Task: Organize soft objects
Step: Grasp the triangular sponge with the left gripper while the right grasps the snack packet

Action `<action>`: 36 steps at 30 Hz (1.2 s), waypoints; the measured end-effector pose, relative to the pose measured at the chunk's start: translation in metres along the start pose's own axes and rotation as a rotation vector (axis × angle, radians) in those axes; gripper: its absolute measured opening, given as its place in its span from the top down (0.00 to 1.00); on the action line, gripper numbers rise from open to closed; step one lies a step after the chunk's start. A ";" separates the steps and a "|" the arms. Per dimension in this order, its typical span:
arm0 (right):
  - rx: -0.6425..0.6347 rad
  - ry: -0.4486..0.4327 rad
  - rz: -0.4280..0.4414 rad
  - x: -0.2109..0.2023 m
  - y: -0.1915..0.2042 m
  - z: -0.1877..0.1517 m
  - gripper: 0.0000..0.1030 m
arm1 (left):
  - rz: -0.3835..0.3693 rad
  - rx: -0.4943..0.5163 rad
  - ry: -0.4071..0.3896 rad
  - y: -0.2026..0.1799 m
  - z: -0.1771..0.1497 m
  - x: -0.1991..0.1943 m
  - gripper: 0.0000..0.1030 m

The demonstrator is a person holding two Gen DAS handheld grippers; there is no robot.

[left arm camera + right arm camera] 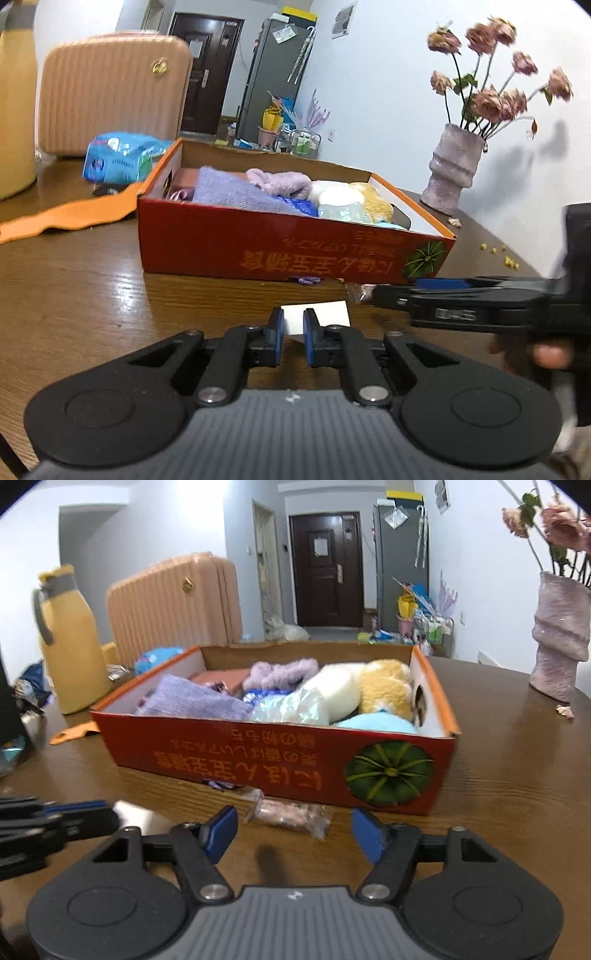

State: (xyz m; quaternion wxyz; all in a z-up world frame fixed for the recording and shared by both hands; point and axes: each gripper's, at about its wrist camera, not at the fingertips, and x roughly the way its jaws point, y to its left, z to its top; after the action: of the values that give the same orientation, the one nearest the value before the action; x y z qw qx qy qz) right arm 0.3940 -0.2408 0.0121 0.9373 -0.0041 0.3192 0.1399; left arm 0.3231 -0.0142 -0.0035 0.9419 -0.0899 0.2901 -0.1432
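Observation:
A red cardboard box with an orange rim stands on the brown table. It holds a lilac towel, a purple fluffy piece, a white round lump, a tan plush and a light blue item. My left gripper has its jaws almost together. A flat white piece shows in the narrow gap; I cannot tell if it is pinched. My right gripper is open, and a clear packet with pinkish contents lies on the table just beyond its fingertips.
A pink suitcase and a yellow jug stand behind the box at the left. A vase of dried roses is at the right. A blue packet and an orange strip lie left of the box.

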 end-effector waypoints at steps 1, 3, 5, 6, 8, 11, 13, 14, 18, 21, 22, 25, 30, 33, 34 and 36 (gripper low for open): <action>-0.003 0.009 -0.008 0.007 0.003 0.001 0.44 | -0.009 -0.007 0.002 0.003 0.000 0.001 0.89; -0.022 0.034 -0.015 0.018 0.009 0.000 0.51 | -0.006 -0.007 0.009 0.004 -0.001 0.004 0.89; -0.036 0.016 -0.021 0.020 0.012 -0.002 0.53 | -0.017 0.003 0.007 0.002 -0.002 0.003 0.90; -0.032 0.013 -0.017 0.019 0.012 -0.002 0.59 | -0.044 0.007 0.005 0.001 -0.003 0.001 0.90; -0.022 0.010 -0.016 0.018 0.009 -0.002 0.61 | -0.092 0.020 0.007 -0.001 -0.004 -0.001 0.89; -0.013 0.008 -0.013 0.013 0.007 -0.005 0.65 | -0.112 0.074 -0.010 -0.012 -0.008 -0.007 0.80; -0.008 0.002 -0.008 0.006 0.006 -0.009 0.66 | -0.125 0.098 -0.028 -0.018 -0.010 -0.013 0.68; -0.004 -0.002 -0.002 0.000 0.004 -0.012 0.66 | -0.120 0.102 -0.033 -0.020 -0.010 -0.015 0.57; 0.027 -0.007 0.003 -0.025 -0.005 -0.027 0.66 | -0.087 0.161 0.008 -0.034 -0.013 -0.005 0.30; 0.045 -0.026 0.015 -0.050 -0.010 -0.039 0.66 | -0.013 0.220 0.062 -0.048 -0.019 0.013 0.29; 0.046 -0.028 0.019 -0.056 -0.011 -0.043 0.66 | 0.016 0.229 0.076 -0.050 -0.019 0.019 0.30; 0.056 -0.035 0.038 -0.076 -0.013 -0.052 0.66 | 0.029 0.200 0.083 -0.049 -0.018 0.025 0.59; 0.055 -0.060 0.046 -0.101 -0.014 -0.060 0.66 | 0.041 0.159 0.079 -0.052 -0.022 0.011 0.69; 0.064 -0.082 0.050 -0.113 -0.016 -0.062 0.66 | 0.039 0.155 0.065 -0.058 -0.029 -0.007 0.69; 0.065 -0.089 0.053 -0.117 -0.015 -0.063 0.66 | 0.040 0.153 0.062 -0.060 -0.030 -0.013 0.69; 0.067 -0.098 0.064 -0.123 -0.014 -0.066 0.66 | 0.038 0.147 0.054 -0.061 -0.031 -0.025 0.69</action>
State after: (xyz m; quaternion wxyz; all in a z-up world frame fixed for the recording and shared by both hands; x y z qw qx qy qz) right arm 0.2653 -0.2920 0.0324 0.9464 0.0443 0.2774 0.1591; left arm 0.2722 -0.0669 -0.0008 0.9404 -0.0110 0.3057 -0.1487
